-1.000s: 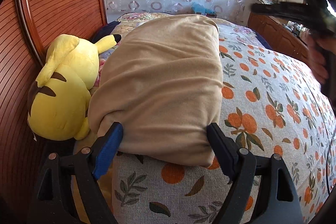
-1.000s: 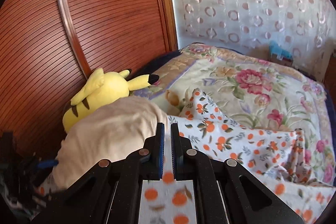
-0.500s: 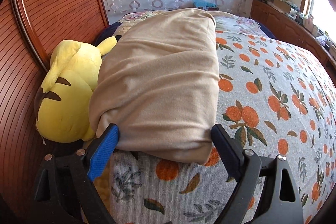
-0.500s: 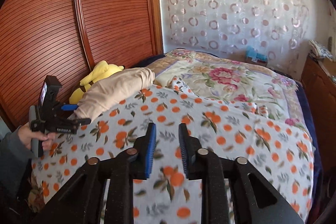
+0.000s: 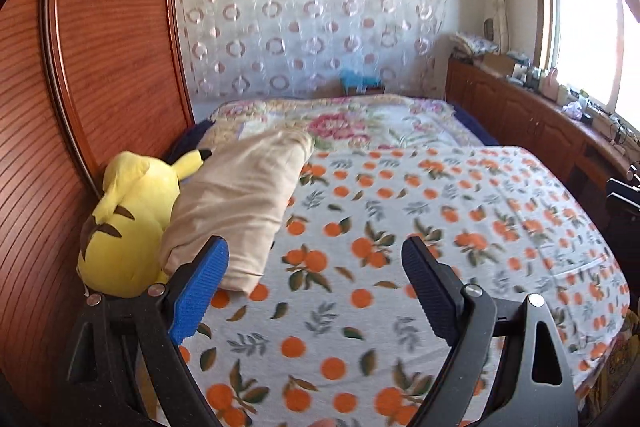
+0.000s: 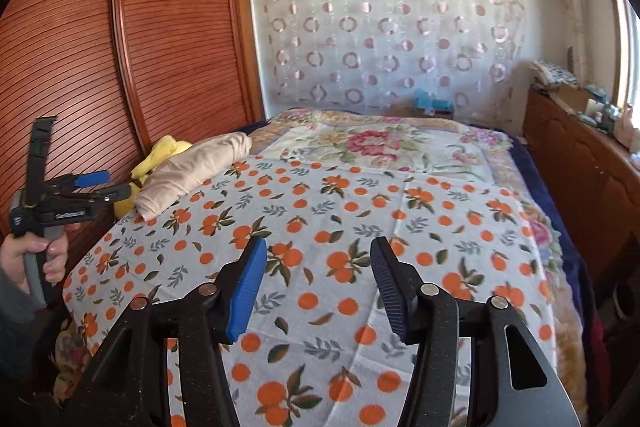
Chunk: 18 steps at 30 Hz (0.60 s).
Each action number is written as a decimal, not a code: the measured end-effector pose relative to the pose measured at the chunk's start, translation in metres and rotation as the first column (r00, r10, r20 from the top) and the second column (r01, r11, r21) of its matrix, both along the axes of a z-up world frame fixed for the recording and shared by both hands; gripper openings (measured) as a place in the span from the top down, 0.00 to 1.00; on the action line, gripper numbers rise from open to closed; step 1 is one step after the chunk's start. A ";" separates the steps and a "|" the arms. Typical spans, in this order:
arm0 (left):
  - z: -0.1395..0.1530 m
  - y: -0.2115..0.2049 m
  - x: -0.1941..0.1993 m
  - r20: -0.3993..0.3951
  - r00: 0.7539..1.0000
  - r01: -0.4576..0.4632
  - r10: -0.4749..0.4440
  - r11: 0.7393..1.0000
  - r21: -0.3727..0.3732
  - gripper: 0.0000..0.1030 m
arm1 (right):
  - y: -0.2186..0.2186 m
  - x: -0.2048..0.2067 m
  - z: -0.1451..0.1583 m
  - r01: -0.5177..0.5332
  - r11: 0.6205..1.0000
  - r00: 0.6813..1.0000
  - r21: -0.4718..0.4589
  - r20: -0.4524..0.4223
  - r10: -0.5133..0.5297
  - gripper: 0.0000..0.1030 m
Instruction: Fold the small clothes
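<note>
My left gripper (image 5: 314,281) has jaws wide, holding nothing; my right gripper (image 6: 318,287) has jaws opening, nothing between them. The folded beige cloth bundle (image 5: 244,203) lies on the orange-print bedspread (image 5: 400,227), touching the yellow plush toy (image 5: 128,223) by the slatted wooden wardrobe (image 6: 160,27).

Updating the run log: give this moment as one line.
left gripper: open, empty | right gripper: opening, empty | beige garment: folded beside yellow plush
</note>
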<state>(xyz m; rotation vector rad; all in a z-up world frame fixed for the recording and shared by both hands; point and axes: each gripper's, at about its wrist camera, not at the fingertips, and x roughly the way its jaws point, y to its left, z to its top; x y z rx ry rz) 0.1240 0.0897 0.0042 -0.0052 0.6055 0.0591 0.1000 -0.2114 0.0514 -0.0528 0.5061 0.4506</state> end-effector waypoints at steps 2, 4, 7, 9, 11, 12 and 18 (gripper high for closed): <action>0.010 -0.009 -0.013 0.032 0.999 0.003 -0.003 1.000 -0.012 0.13 | -0.005 -0.016 0.005 0.026 0.999 0.999 0.018 0.022 -0.026 0.33; 0.017 -0.019 -0.024 0.057 0.998 0.009 -0.007 0.999 -0.035 0.13 | -0.008 -0.034 0.008 0.061 0.998 0.997 0.025 0.042 -0.062 0.30; 0.026 -0.035 -0.037 0.077 0.997 0.012 -0.009 0.999 -0.035 0.13 | -0.011 -0.058 0.015 0.102 0.994 0.991 0.031 0.081 -0.104 0.29; 0.029 -0.045 -0.043 0.088 0.996 0.024 -0.022 0.999 -0.024 0.13 | -0.014 -0.071 0.017 0.124 0.991 0.987 0.042 0.094 -0.127 0.29; 0.033 -0.056 -0.048 0.090 0.995 0.043 -0.041 0.999 -0.022 0.13 | -0.018 -0.084 0.019 0.139 0.989 0.984 0.051 0.103 -0.144 0.29; 0.034 -0.061 -0.050 0.092 0.994 0.054 -0.051 0.998 -0.024 0.13 | -0.021 -0.087 0.018 0.148 0.988 0.982 0.053 0.106 -0.153 0.29; 0.040 -0.093 -0.062 0.112 0.988 0.102 -0.102 0.995 0.006 0.13 | -0.023 -0.100 0.009 0.180 0.982 0.975 0.060 0.121 -0.186 0.29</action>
